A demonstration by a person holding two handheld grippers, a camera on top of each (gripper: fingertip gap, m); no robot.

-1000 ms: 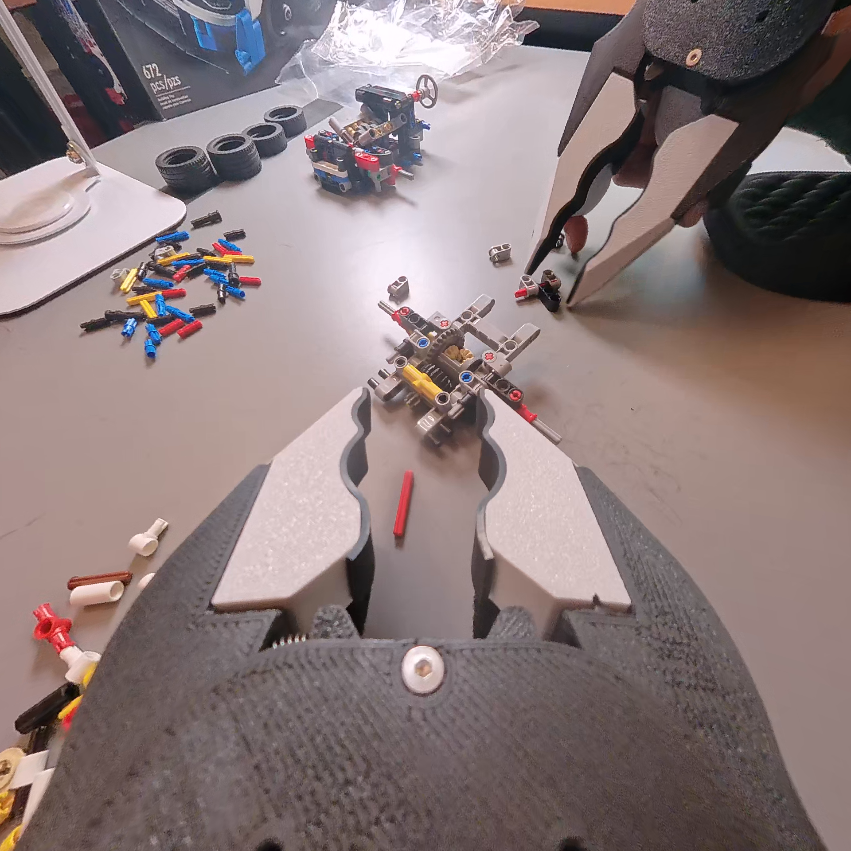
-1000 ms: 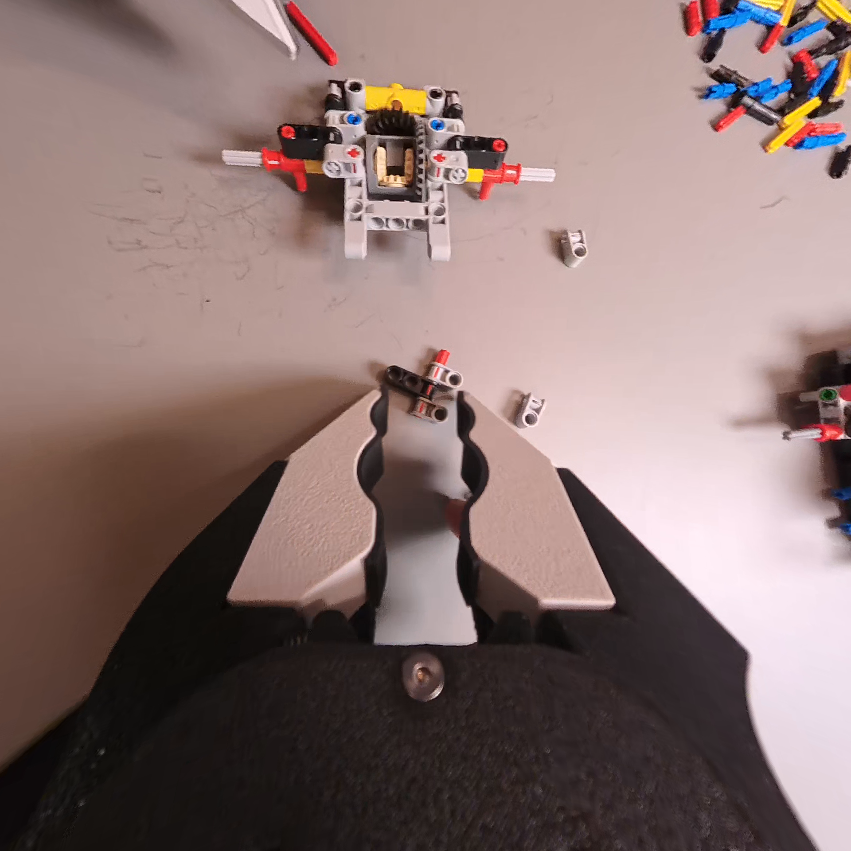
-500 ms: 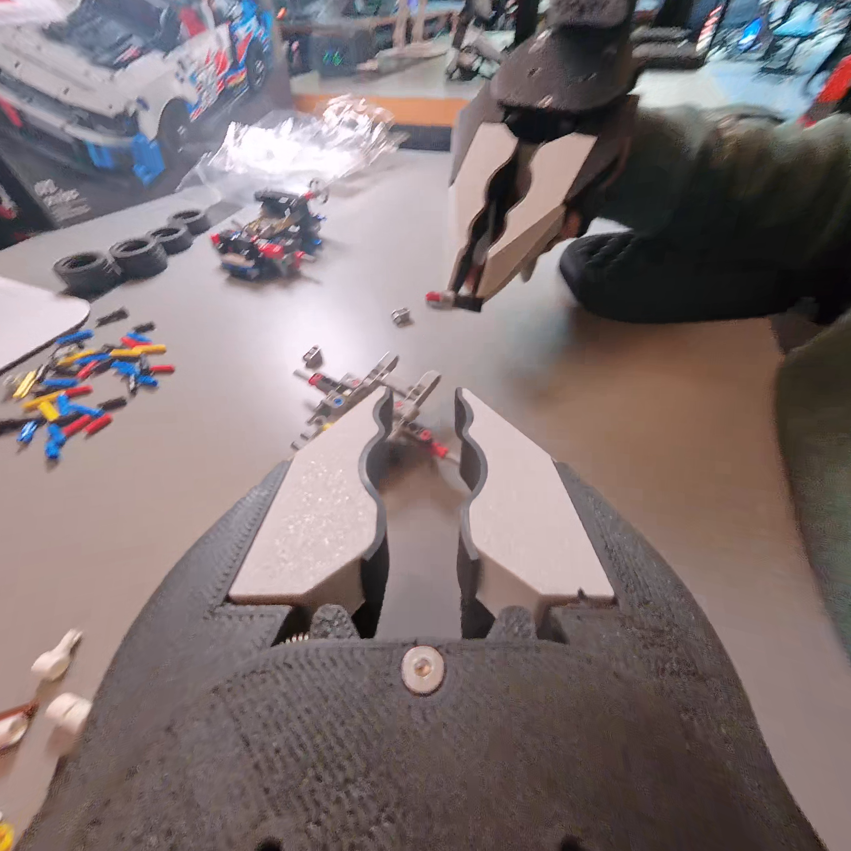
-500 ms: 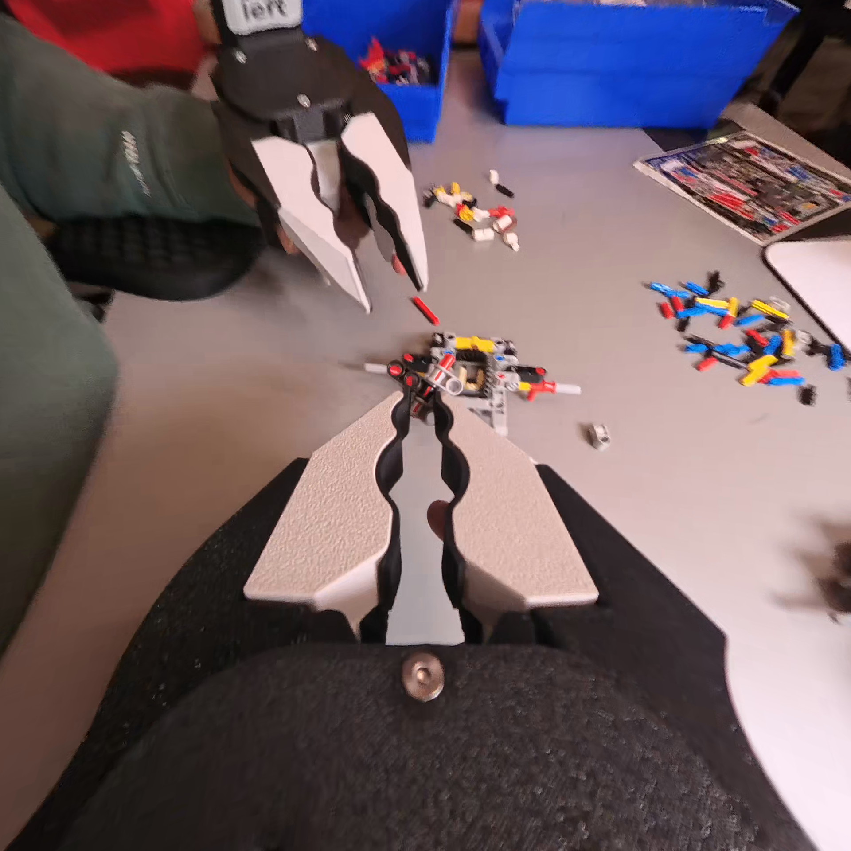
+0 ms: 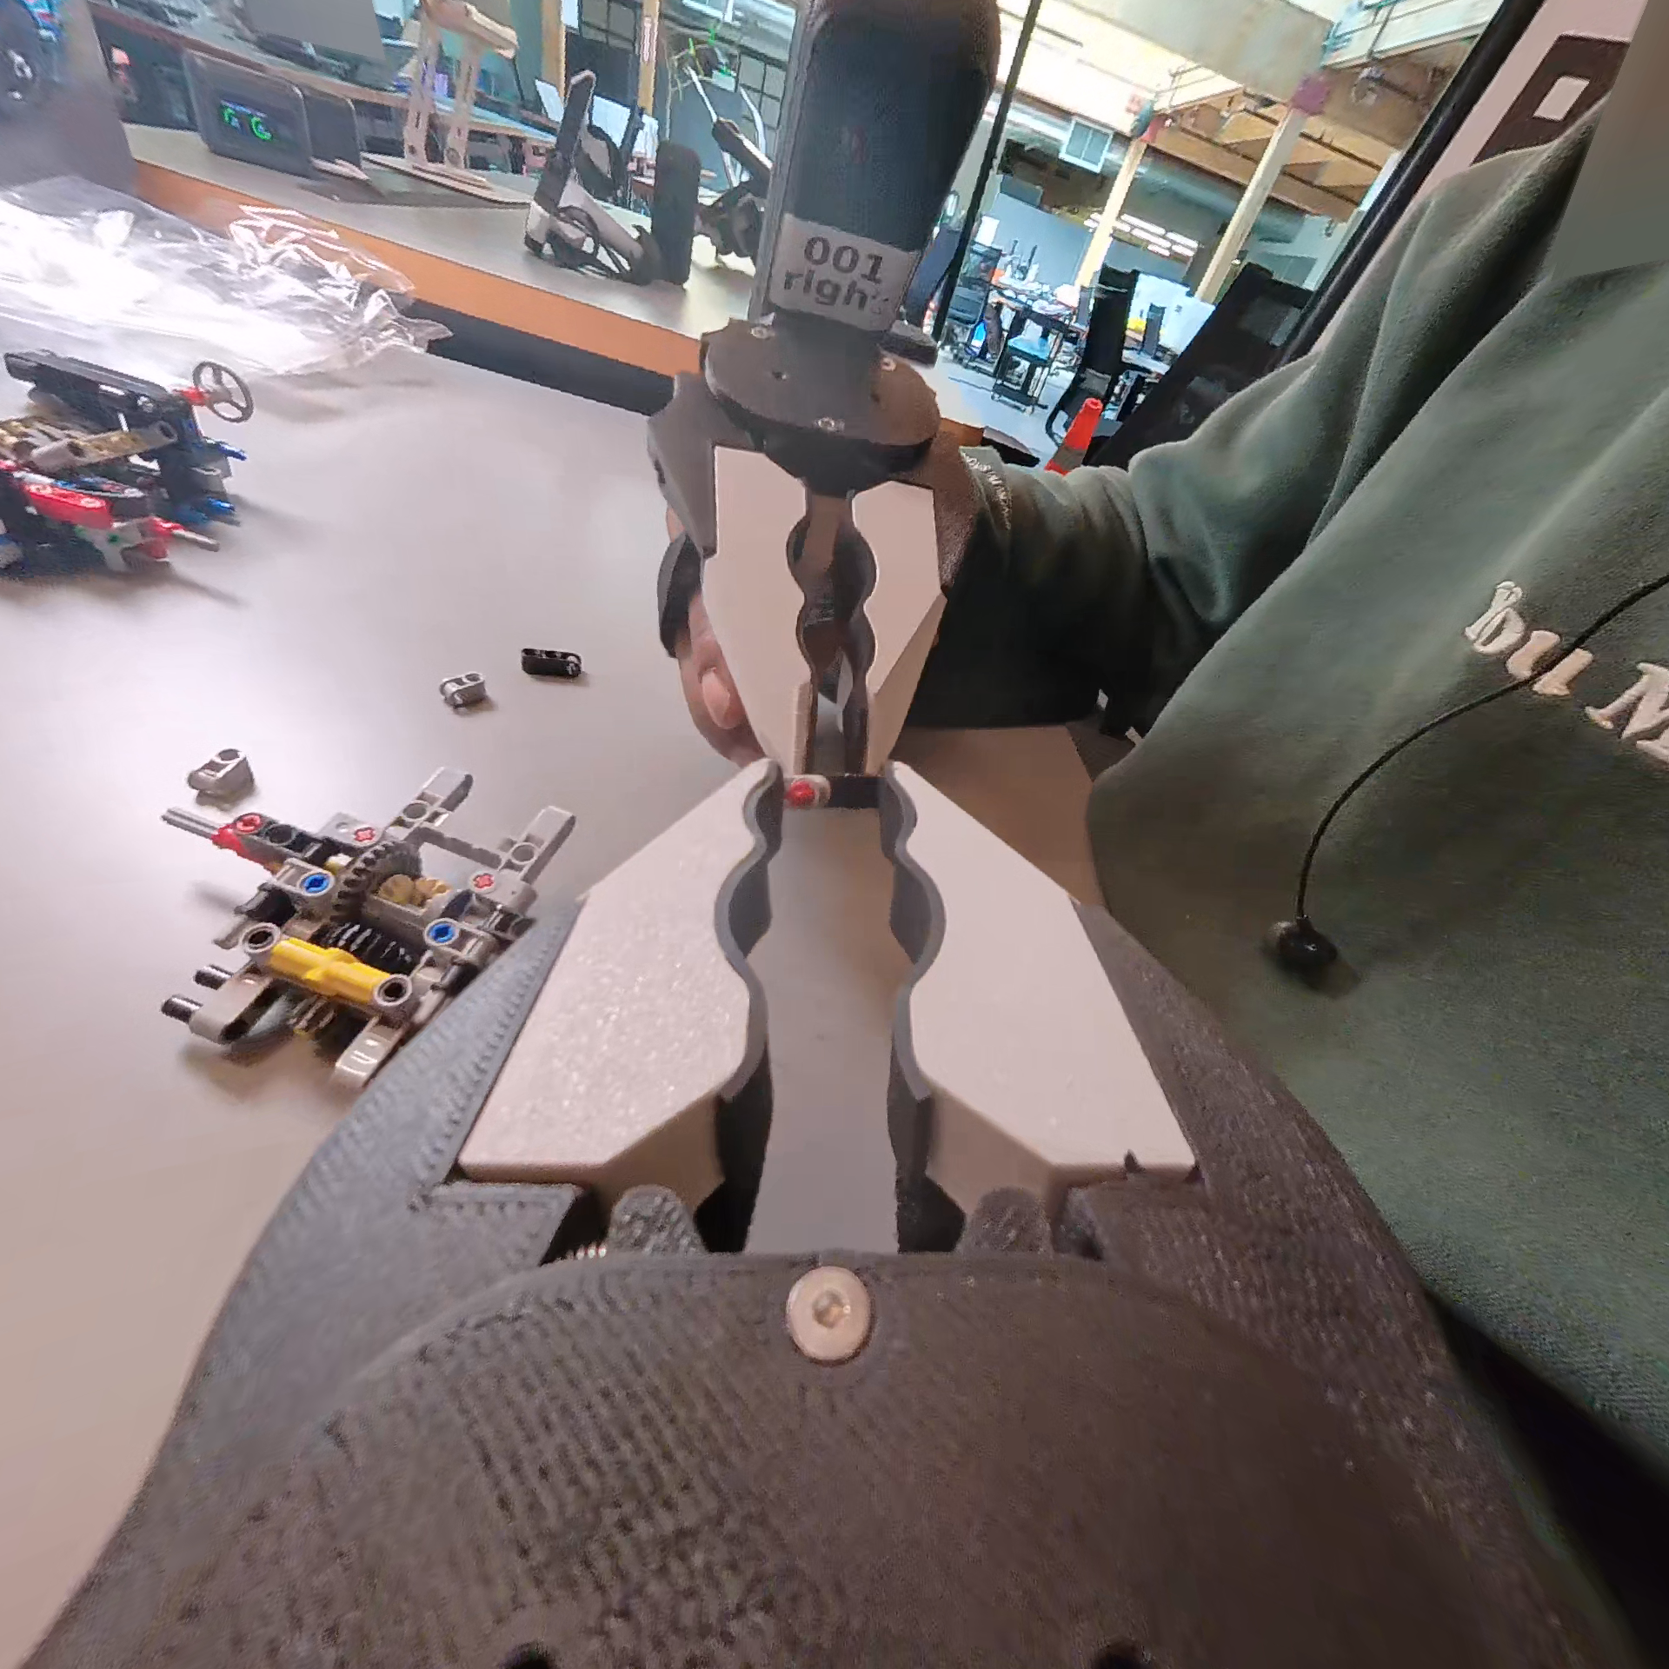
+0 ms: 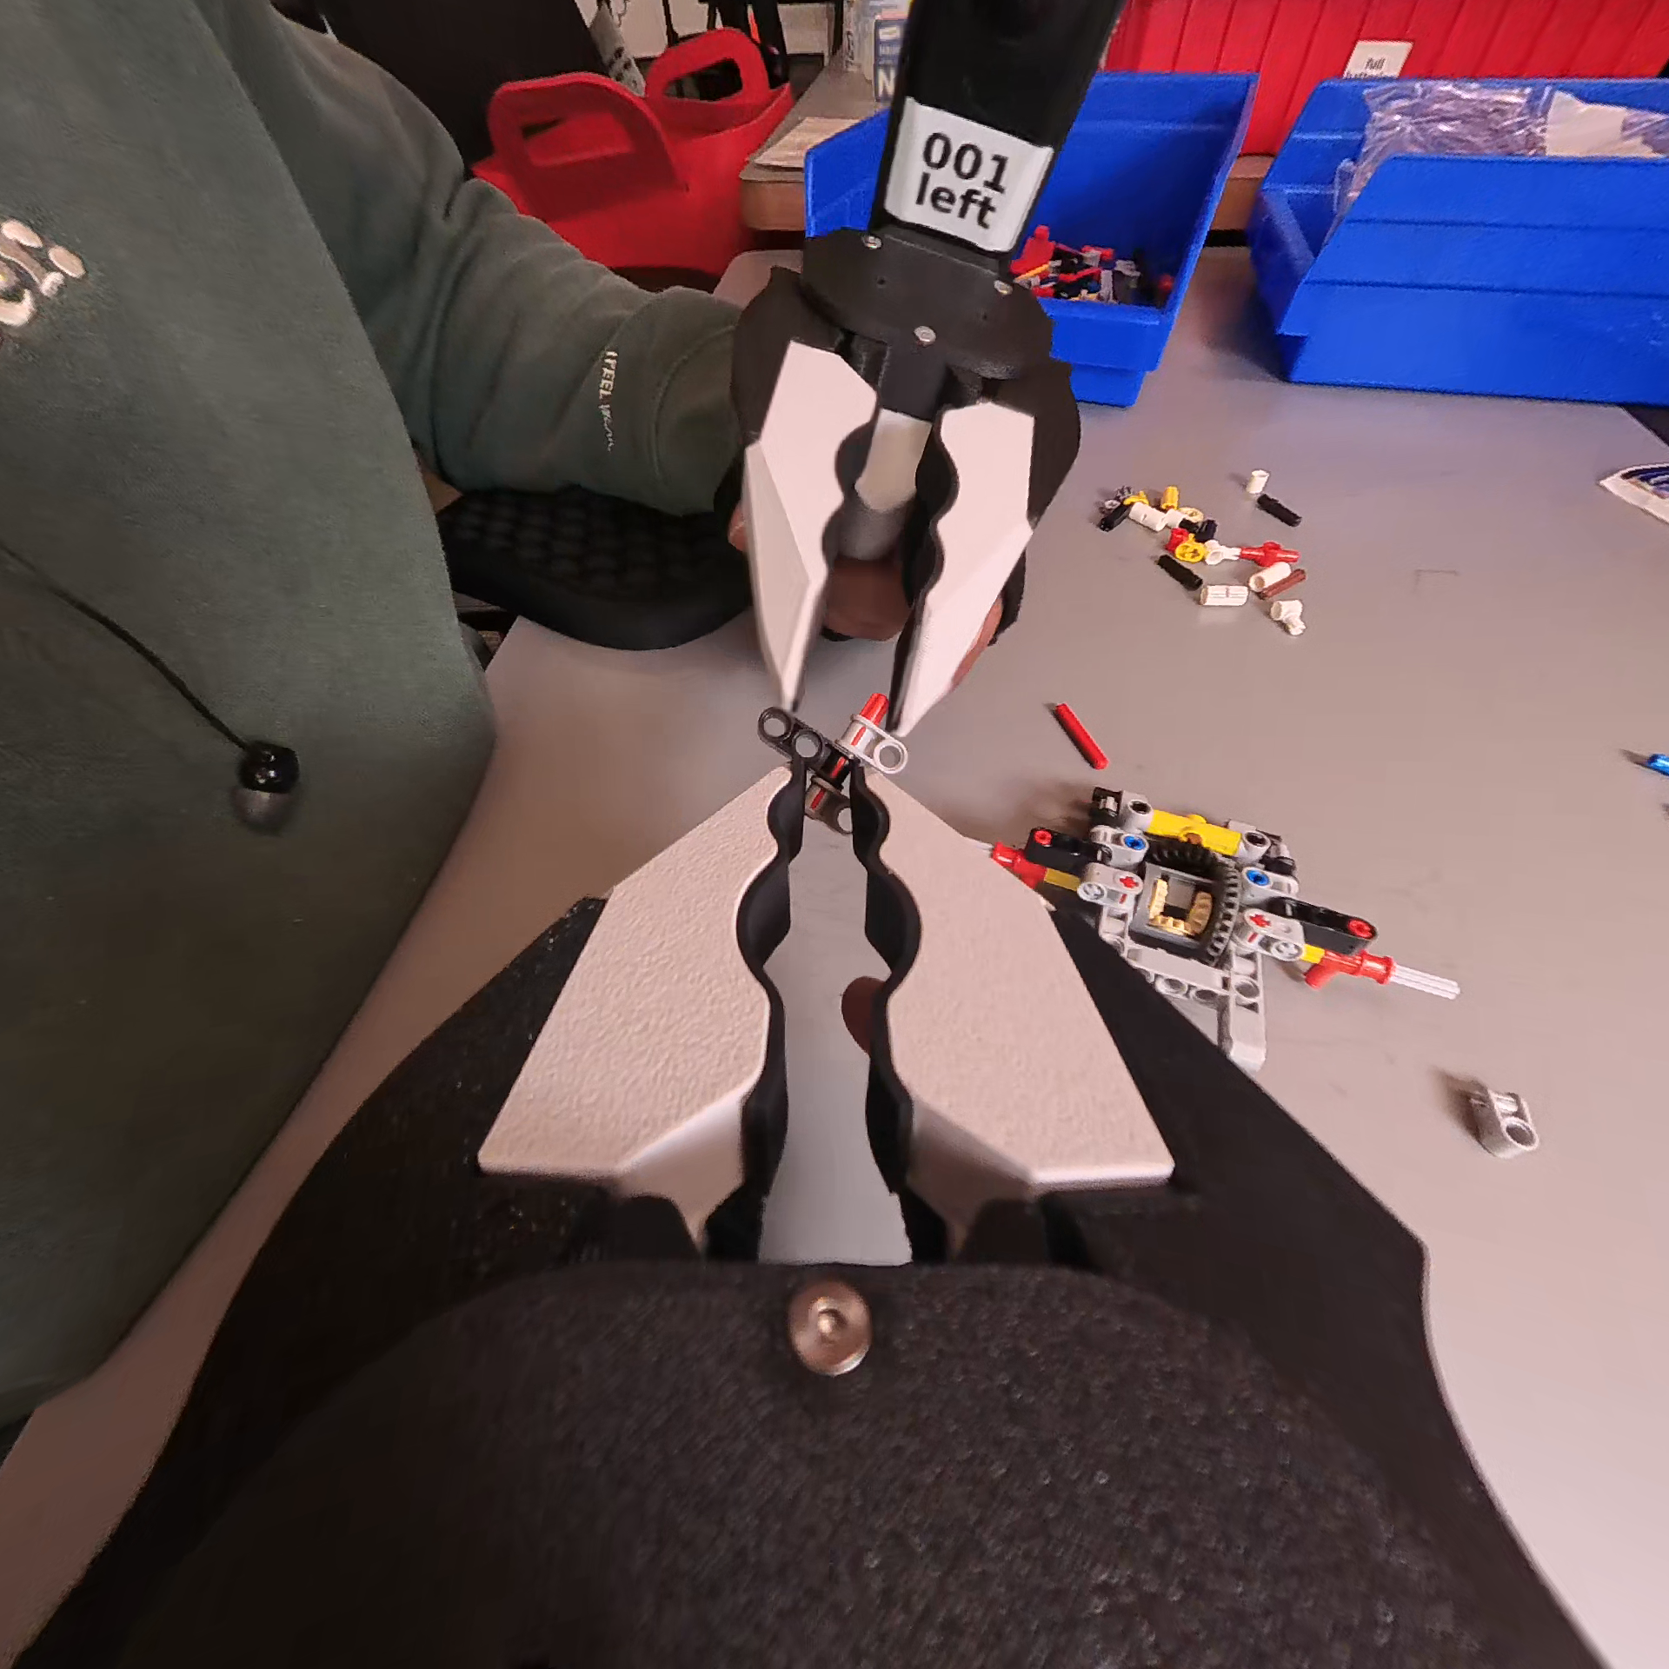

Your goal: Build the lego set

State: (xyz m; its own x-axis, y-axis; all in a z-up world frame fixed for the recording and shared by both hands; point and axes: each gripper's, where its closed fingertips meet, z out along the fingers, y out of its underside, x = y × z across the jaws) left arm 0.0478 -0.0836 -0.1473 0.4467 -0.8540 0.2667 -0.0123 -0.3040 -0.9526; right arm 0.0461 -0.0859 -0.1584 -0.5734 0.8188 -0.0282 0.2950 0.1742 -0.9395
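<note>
My right gripper point(image 6: 826, 781) is shut on a small subassembly point(image 6: 826, 754) made of a black beam, a red axle and a grey connector, and holds it in the air above the table. My left gripper point(image 6: 847, 718) faces it, open, with its fingertips on either side of the subassembly. In the left wrist view the left gripper point(image 5: 829, 781) has the piece point(image 5: 826, 793) between its tips, and the right gripper point(image 5: 826, 768) comes down from above. The grey differential assembly point(image 6: 1183, 903) with a yellow beam lies on the table and also shows in the left wrist view point(image 5: 361, 912).
A red axle point(image 6: 1079, 736) and grey connectors point(image 6: 1499, 1120) point(image 5: 221, 772) lie loose on the table. A part-built chassis point(image 5: 108, 479) and a plastic bag point(image 5: 163, 271) are at the far left. Loose pieces point(image 6: 1210, 551) and blue bins point(image 6: 1463, 271) are beyond. A person's green sleeve point(image 6: 542, 361) is close by. Less than 4 cm separates the two grippers' tips.
My right gripper closed on the small subassembly and lifted it off the table. Both grippers rose and turned to face each other, and the left gripper's tips came up around the piece.
</note>
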